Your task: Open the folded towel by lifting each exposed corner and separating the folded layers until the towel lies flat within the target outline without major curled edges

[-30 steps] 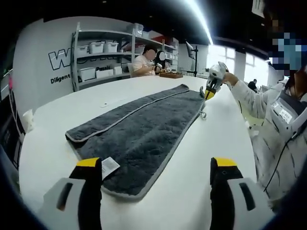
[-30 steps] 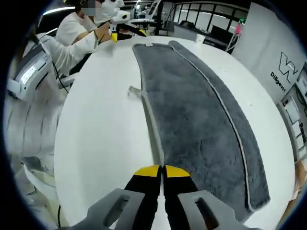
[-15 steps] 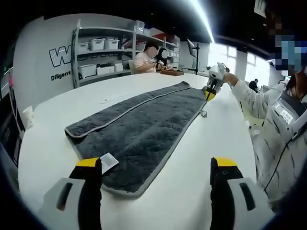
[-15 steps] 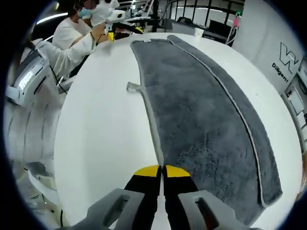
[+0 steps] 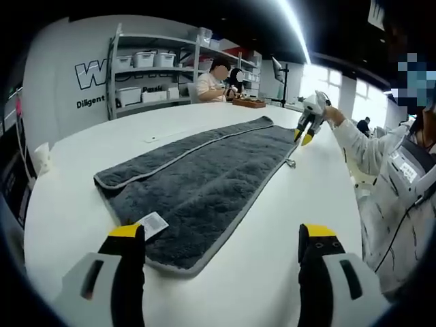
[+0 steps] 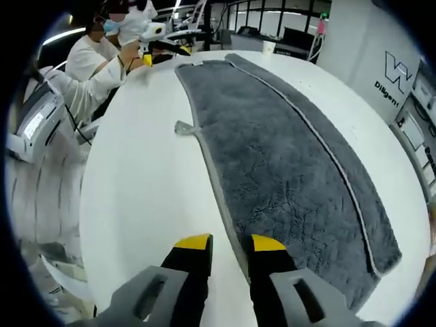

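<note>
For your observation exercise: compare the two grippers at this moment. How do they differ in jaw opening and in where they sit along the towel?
The left gripper has its jaws spread wide, with the towel end and white tag by one jaw. The right gripper has its jaws only slightly parted, straddling the towel's pale edge trim. The left sits at the tagged end, the right at the opposite end. Both have yellow-tipped black jaws and grip nothing.

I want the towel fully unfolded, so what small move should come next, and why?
Probably close the right gripper back on the grey hem between its open jaws and lift: the towel lies folded lengthwise on the white table, one layer's edge running along its top, so the layers need separating.
</note>
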Demonstrator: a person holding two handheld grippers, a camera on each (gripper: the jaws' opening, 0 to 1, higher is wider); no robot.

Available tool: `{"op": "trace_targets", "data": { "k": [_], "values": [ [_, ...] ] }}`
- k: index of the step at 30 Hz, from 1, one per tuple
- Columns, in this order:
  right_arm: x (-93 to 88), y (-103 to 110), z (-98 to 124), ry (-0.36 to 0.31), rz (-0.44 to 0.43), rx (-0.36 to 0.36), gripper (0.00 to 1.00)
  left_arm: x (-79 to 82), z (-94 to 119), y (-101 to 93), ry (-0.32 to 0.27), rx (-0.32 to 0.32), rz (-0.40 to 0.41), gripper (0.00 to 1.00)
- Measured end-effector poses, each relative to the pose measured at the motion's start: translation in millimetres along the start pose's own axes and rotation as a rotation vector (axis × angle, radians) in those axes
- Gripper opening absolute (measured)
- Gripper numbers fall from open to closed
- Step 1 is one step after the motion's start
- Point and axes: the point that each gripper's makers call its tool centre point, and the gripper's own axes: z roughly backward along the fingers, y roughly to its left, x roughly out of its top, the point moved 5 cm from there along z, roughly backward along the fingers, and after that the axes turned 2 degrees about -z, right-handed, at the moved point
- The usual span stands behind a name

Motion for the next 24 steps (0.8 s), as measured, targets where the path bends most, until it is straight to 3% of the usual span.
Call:
{"op": "trace_targets", "data": {
  "k": [2, 8, 12, 17, 21, 24],
  "values": [
    [-2.5, -1, 6, -0.012, -0.022, -0.022, 0.24, -0.2, 1, 0.6, 0.001, 0.016, 0.020, 0.91],
    [-16.3, -8, 27, -0.038, -0.093, -0.126, 0.52, -1.2, 6, 1.5, -0.016, 0.056, 0.070, 0.89],
    [-26.0, -12, 38, -0.056, -0.135, -0.176, 0.66, -4.9, 12, 6.7, 0.001, 0.135, 0.101, 0.86],
    [-34.2, -16, 47, -0.073, -0.177, -0.241, 0.84, -7.7, 20, 14.5, -0.022, 0.212, 0.167, 0.79],
    [-38.5, -19, 54, -0.088, -0.200, -0.279, 0.92, -12.6, 25, 16.4, -0.029, 0.261, 0.209, 0.72],
    [-40.6, -19, 56, -0.099, -0.215, -0.310, 0.99, -21.2, 29, 19.1, 0.008, 0.316, 0.218, 0.66]
  ]
}}
